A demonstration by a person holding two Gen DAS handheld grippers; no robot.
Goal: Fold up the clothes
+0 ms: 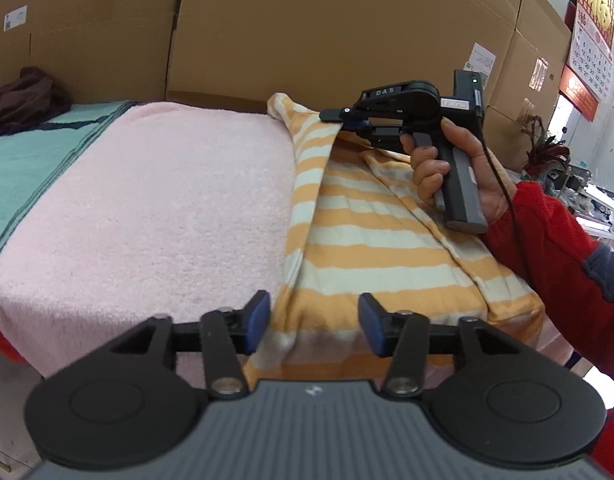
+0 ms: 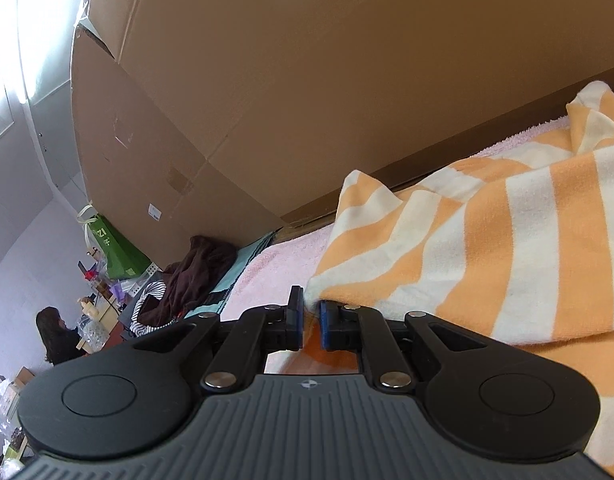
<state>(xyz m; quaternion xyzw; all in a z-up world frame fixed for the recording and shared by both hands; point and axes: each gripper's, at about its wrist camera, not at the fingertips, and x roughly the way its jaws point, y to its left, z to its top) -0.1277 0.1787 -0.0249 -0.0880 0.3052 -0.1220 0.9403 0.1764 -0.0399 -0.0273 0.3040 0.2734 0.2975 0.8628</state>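
The orange-and-white striped garment point(image 1: 371, 240) lies along the right half of the left wrist view, on a counter covered by a pink towel point(image 1: 155, 208), its long axis running from the lower centre of the frame up toward the cardboard boxes point(image 1: 307, 24) at the top. The left claw point(image 1: 313, 322), at the bottom centre of that view, stands released with its blue pads straddling the near hem; cloth lies between the pads, but neither is seen pressing on it. The right claw point(image 2: 310, 322) is clenched on a raised edge of the same garment, as its own view shows at the lower centre: the pads pinch a white-and-orange fold. In the left wrist view that claw appears in the upper right, held by a hand point(image 1: 447, 168) in a red sleeve point(image 1: 547, 240), lifting the far edge so a flap stands up off the counter. The far end is thus secured by the right claw, while the near end sits directly ahead of the left claw, the nearer of the two to that hem; closing there looks to be what the coming fold turns on. The fabric looks soft and terry-like, with broad stripes crossing its width, rumpled along the lifted side and partly doubled over on itself. A dark brown garment point(image 1: 23, 96) lies bunched at the far left, well apart.
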